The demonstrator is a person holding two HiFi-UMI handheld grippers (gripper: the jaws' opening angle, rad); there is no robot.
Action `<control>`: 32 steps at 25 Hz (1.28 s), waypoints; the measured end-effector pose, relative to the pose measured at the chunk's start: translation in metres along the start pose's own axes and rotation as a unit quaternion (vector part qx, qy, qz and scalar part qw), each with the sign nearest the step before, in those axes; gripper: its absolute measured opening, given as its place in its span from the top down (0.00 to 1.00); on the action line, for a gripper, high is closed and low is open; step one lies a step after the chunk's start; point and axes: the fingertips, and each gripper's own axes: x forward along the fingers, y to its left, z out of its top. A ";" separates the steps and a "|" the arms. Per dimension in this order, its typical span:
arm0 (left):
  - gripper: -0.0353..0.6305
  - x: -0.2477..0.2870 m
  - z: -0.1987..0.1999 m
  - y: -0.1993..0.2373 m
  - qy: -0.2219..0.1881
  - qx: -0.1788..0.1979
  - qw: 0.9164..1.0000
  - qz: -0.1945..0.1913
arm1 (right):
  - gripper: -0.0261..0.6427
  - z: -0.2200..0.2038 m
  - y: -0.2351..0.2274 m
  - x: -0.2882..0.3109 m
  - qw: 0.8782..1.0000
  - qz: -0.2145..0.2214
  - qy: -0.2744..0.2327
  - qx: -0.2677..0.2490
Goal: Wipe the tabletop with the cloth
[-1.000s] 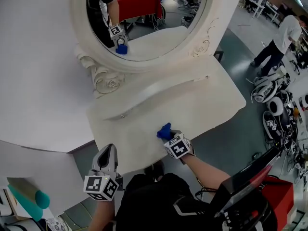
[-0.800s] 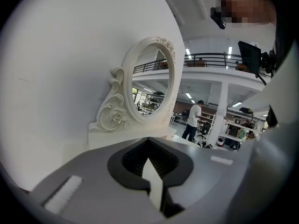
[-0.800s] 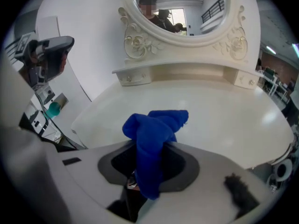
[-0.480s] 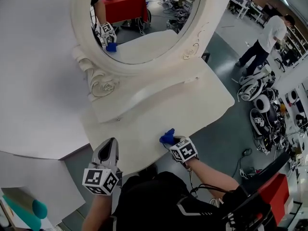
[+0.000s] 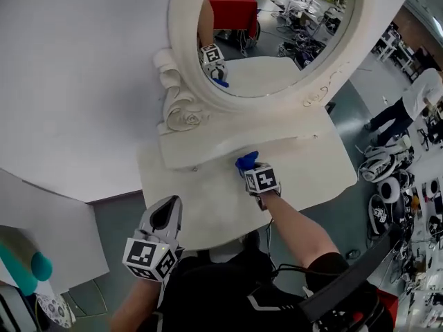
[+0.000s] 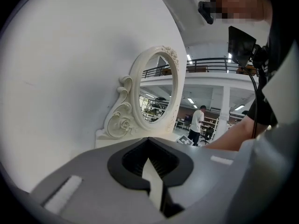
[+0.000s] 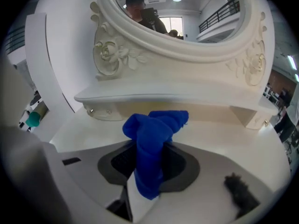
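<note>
Black short-sleeved shirt, grey left tool bearing checkered marker cube.

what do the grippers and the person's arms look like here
The left claw and the right claw are each a light grey rounded shell around a black ribbed opening, narrowing toward the tips. Behind each sits a white cube printed with black square markers, the left cube and the right cube. The person wears a black short-sleeved top with a white mark.

Grippers, two: left gripper, right gripper. Cloth, one, in right gripper's jaws. Tabletop, one, under right gripper. Mirror, one, ahead of both. Bystander, one, far right. Teal roll, one, left of left gripper.
</note>
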 end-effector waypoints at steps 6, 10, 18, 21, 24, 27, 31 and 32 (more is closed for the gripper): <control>0.94 0.005 -0.007 -0.006 0.000 -0.012 0.998 0.054 | 0.77 0.008 -0.002 0.021 0.999 0.034 -0.006 -0.034; 0.94 0.024 -0.006 -0.017 -0.006 -0.016 0.997 0.075 | 0.77 -0.006 0.001 0.010 0.996 0.044 -0.015 -0.078; 0.94 0.061 -0.009 -0.046 -0.010 -0.033 0.995 0.094 | 0.77 -0.075 0.015 -0.041 0.987 0.107 0.021 -0.120; 0.94 0.074 -0.011 -0.058 -0.010 -0.036 0.996 0.086 | 0.77 -0.101 0.015 -0.066 0.983 0.132 0.038 -0.124; 0.94 0.087 -0.012 -0.067 -0.007 -0.031 0.997 0.071 | 0.77 -0.126 0.015 -0.085 0.982 0.154 0.054 -0.099; 0.94 0.096 -0.013 -0.075 -0.007 -0.030 0.998 0.062 | 0.77 -0.144 0.017 -0.101 0.978 0.172 0.058 -0.101; 0.94 0.109 -0.013 -0.087 -0.010 -0.027 0.998 0.056 | 0.77 -0.155 0.018 -0.112 0.974 0.195 0.064 -0.094; 0.94 0.112 -0.013 -0.089 -0.011 -0.027 0.998 0.056 | 0.77 -0.158 0.019 -0.114 0.971 0.205 0.070 -0.098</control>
